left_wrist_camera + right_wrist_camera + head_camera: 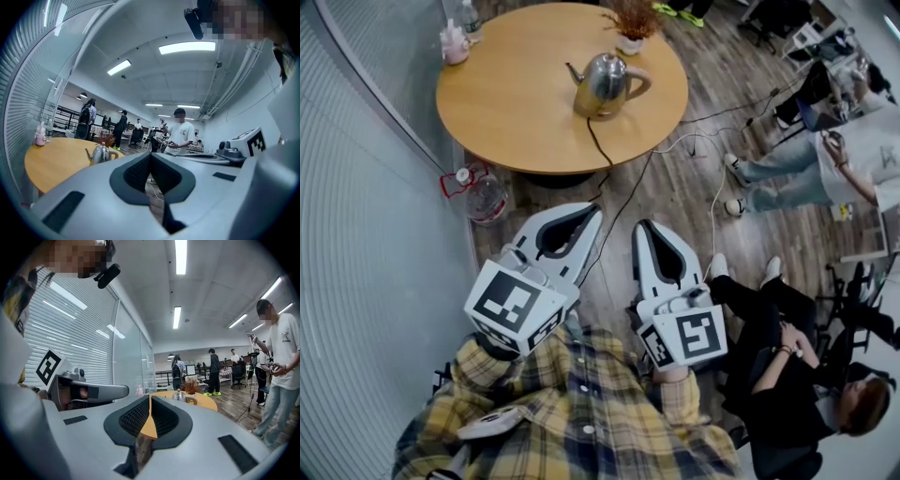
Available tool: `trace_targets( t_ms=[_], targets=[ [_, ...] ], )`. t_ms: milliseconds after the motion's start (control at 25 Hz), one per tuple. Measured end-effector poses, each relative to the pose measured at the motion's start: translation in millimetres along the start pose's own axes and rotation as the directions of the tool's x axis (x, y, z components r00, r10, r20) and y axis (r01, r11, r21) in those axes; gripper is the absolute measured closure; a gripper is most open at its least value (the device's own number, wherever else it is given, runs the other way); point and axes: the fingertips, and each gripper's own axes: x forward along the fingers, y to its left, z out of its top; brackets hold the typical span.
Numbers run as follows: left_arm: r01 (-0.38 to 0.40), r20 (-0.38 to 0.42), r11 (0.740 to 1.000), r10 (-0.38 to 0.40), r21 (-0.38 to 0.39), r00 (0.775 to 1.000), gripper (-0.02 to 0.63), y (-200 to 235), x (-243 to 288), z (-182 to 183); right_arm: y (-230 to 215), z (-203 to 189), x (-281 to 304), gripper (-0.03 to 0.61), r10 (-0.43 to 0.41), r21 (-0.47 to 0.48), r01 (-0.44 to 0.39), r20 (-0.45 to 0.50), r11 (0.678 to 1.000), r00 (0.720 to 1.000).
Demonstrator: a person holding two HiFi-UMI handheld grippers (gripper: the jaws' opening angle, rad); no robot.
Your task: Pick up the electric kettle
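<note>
Kettle (pixel 605 82), shiny rounded steel, round wooden table (pixel 506 103), left hand-held gripper (pixel 592 217), right hand-held gripper (pixel 648 227), both closed, empty

Bare tabletop (pixel 506 103) is seen left of and in front of the kettle (pixel 602 82). A plant (pixel 630 23) is set just behind it. A cord (pixel 598 141) is draped from it over the near edge. The floor (pixel 675 202) ahead is crossed by cables (pixel 715 192). The left side is bounded by a jug (pixel 485 197) and glass wall (pixel 366 234), the right by a seated person (pixel 769 328).

Right tongs (pixel 150 398) closed, empty; electric kettle (pixel 178 396) on round table (pixel 206 403) ahead.
</note>
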Motion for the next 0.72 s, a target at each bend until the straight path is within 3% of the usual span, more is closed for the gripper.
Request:
trace_targets(
  t_ms=[720],
  targets=[
    [0.001,0.013,1.0,-0.001,-0.004,1.0,0.611,137.7,114.8,39.2,-73.1,20.5,166.8,0.54,-0.014,-0.019,0.014,-0.012,1.0,1.0]
  ],
)
